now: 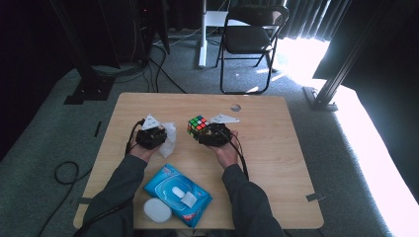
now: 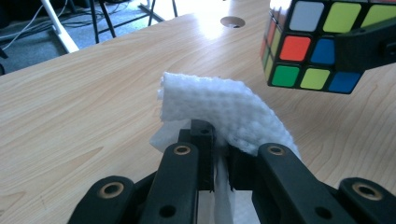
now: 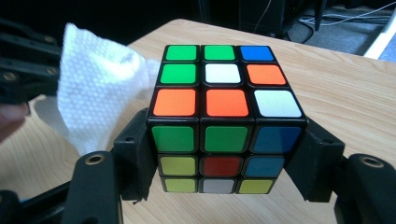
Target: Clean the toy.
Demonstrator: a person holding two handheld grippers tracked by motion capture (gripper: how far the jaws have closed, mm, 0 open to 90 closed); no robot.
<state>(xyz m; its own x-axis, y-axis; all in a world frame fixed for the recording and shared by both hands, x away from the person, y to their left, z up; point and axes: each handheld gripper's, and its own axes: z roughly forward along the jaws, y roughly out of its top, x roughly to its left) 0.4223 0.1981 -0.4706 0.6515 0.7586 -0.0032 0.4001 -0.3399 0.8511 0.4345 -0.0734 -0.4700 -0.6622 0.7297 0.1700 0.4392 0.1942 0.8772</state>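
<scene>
A scrambled puzzle cube is held above the wooden table, with my right gripper shut on its two sides. My left gripper is shut on a white wet wipe, which folds up and over the jaws. In the left gripper view the cube hangs at the upper right, apart from the wipe. From the right gripper view, the wipe stands just left of the cube.
A blue pack of wet wipes lies near the table's front edge, with a white round lid beside it. A folding chair stands beyond the table. A small round hole sits near the far edge.
</scene>
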